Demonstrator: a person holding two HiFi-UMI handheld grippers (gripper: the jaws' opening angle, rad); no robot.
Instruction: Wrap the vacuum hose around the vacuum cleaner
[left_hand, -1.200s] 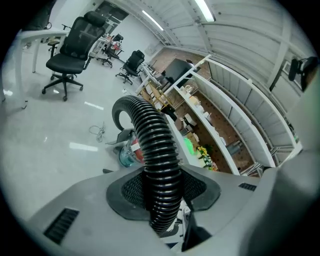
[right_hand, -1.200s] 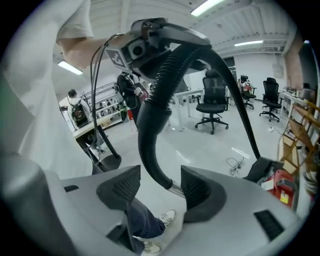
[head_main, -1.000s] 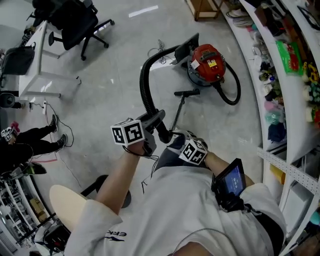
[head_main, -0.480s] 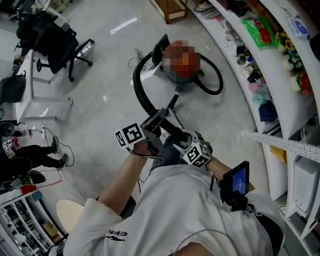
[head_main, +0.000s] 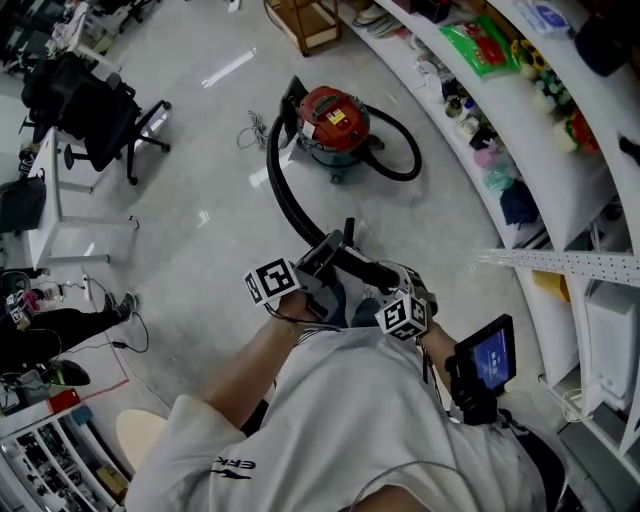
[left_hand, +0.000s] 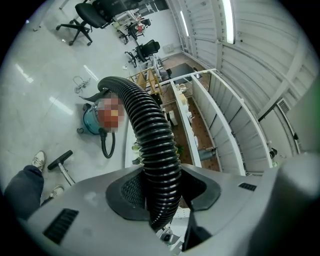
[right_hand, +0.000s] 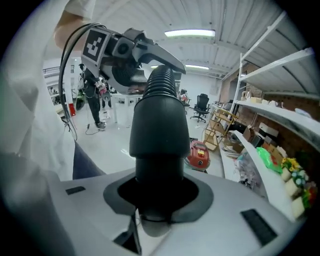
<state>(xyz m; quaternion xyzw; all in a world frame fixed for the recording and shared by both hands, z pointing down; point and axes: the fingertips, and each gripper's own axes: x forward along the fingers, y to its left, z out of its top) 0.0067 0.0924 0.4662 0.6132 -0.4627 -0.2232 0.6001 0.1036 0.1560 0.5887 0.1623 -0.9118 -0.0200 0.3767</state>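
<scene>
The left gripper (head_main: 328, 250) is clamped narrow on the black ribbed plastic hose (left_hand: 154, 142), the corrugations pinched between its jaws. The right gripper (right_hand: 159, 202) has just been closing, and the hose's smooth black end cuff (right_hand: 159, 132) stands between its jaws, gripped at the neck. The held stretch runs short and nearly straight between the 2 grippers.

The red round canister vacuum cleaner (head_main: 333, 120) sits on the floor ahead of both grippers, well apart from them. From the left gripper the hose arcs forward to the canister's near side. By my reading, the left gripper is nearer along the hose, so it would lead the loop round the body.
</scene>
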